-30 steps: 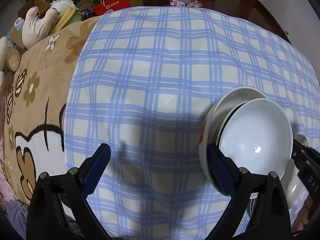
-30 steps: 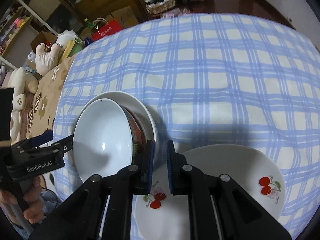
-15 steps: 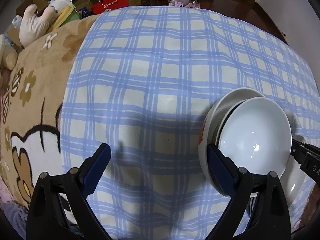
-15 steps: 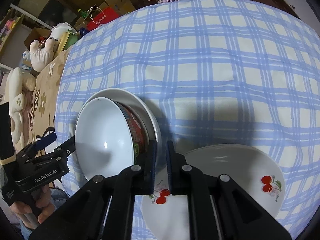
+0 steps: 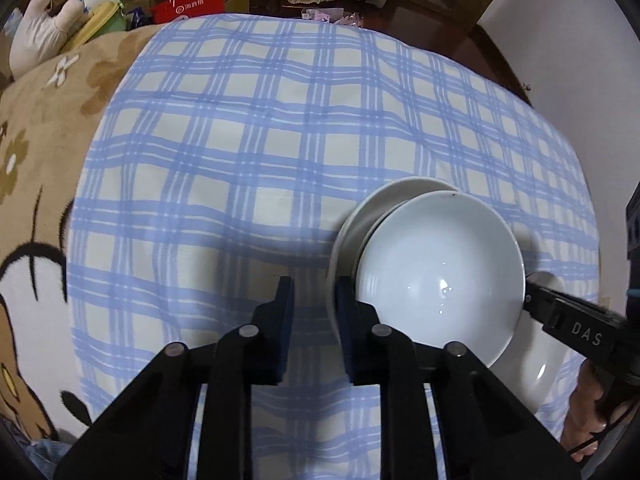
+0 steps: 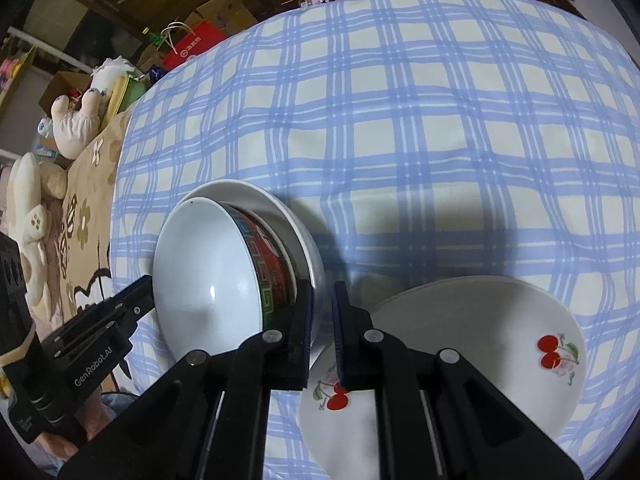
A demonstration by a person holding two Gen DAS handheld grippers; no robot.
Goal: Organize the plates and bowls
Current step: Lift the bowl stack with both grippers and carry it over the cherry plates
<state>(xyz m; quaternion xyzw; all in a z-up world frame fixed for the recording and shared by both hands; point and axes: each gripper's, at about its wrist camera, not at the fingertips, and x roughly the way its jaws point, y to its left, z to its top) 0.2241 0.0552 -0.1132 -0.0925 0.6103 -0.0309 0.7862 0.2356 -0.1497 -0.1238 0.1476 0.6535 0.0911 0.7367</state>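
A bowl [image 5: 440, 276] [image 6: 208, 272], white inside with a red and green band outside, sits nested in a larger white bowl [image 5: 384, 196] [image 6: 240, 192]. The pair stands tilted above the cloth. My right gripper [image 6: 322, 320] [image 5: 528, 300] is shut on the larger bowl's rim at its right side. My left gripper [image 5: 314, 304] [image 6: 144, 292] is at the opposite rim. Its jaws are closing with that rim between them, and a gap still shows beside the left pad. A white plate with cherries [image 6: 460, 340] [image 5: 536, 372] lies flat just right of the bowls, partly under my right gripper.
A blue checked cloth [image 5: 260, 140] covers the surface, and a brown flowered blanket [image 5: 36, 128] lies along its left side. Plush toys [image 5: 44, 32], a red bag [image 5: 188, 4] and boxes crowd the floor beyond. A person's hand [image 5: 584, 412] holds the right gripper.
The left jaws have swung in from wide apart to a narrow gap around the larger bowl's left rim. The right gripper has kept its hold on the rim.
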